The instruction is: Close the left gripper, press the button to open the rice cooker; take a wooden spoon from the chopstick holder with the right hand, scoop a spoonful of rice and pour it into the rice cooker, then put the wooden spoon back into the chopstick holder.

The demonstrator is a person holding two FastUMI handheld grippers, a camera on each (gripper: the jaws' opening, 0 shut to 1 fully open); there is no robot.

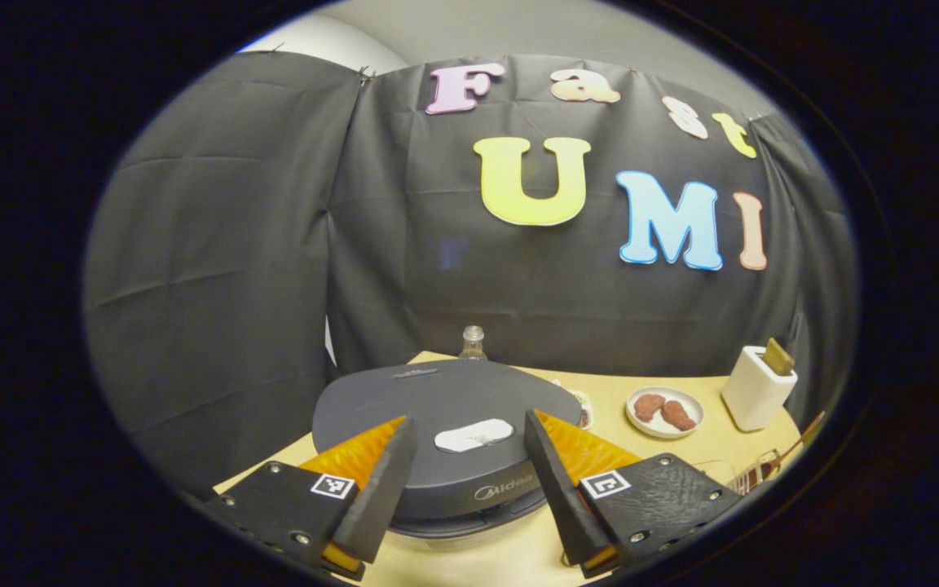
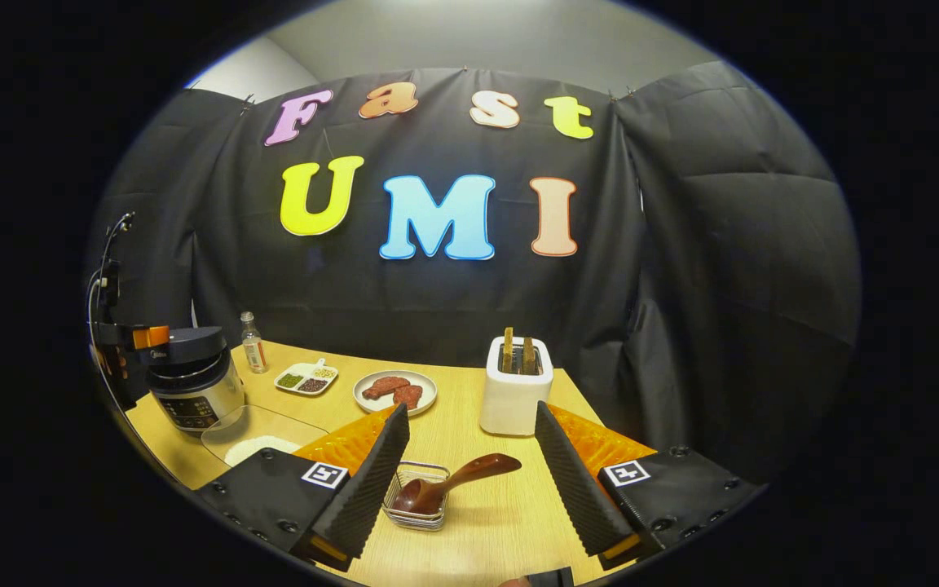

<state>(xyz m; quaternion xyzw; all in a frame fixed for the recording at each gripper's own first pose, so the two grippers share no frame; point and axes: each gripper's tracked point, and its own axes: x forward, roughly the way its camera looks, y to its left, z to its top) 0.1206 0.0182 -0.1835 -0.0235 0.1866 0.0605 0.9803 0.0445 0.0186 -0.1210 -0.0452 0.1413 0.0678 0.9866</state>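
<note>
In the left gripper view the left gripper [image 1: 469, 456] hangs with fingers spread wide and empty over the closed rice cooker [image 1: 445, 432], its pale lid button [image 1: 473, 434] lying between the tips. In the right gripper view the right gripper [image 2: 469, 456] is likewise wide open, holding nothing; a wooden spoon [image 2: 449, 481] rests in a small wire basket [image 2: 414, 505] between its fingers, near the left one. The white chopstick holder [image 2: 514, 391] stands beyond on the light wooden table [image 2: 486, 530]; what sticks out of it is hard to make out.
</note>
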